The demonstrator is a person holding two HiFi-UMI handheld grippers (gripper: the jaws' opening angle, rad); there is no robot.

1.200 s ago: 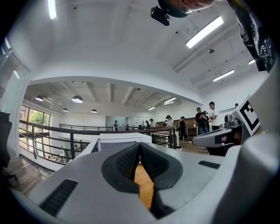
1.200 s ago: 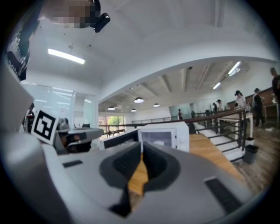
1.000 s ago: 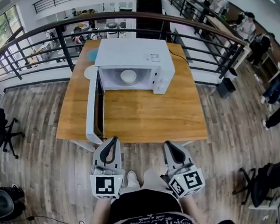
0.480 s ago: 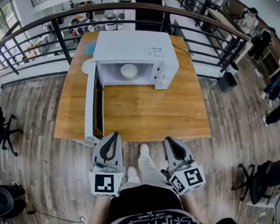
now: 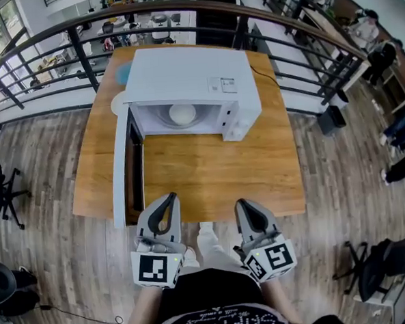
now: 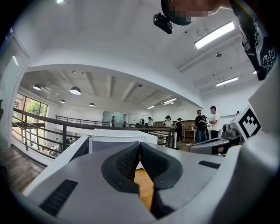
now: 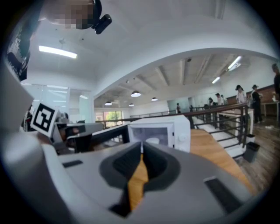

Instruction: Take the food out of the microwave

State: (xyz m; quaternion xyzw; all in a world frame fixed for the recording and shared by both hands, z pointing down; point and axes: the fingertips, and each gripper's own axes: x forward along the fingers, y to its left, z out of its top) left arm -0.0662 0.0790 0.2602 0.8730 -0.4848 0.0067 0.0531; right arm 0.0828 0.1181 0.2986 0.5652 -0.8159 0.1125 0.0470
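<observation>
Wooden tabletop [image 5: 210,171] bears an open white microwave oven [image 5: 183,73]; the round white dish of food [image 5: 182,114] inside lies ahead of the left hand-held gripper [image 5: 168,197], likely nearer, and the right hand-held gripper [image 5: 241,204], both pinched together, empty.

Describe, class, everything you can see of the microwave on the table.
The microwave is a white box standing upright on the far half of the wooden table. Its door hangs wide open at the left, swung toward the person. A white round food item sits in the cavity. A control panel fills the front's right end.
</observation>
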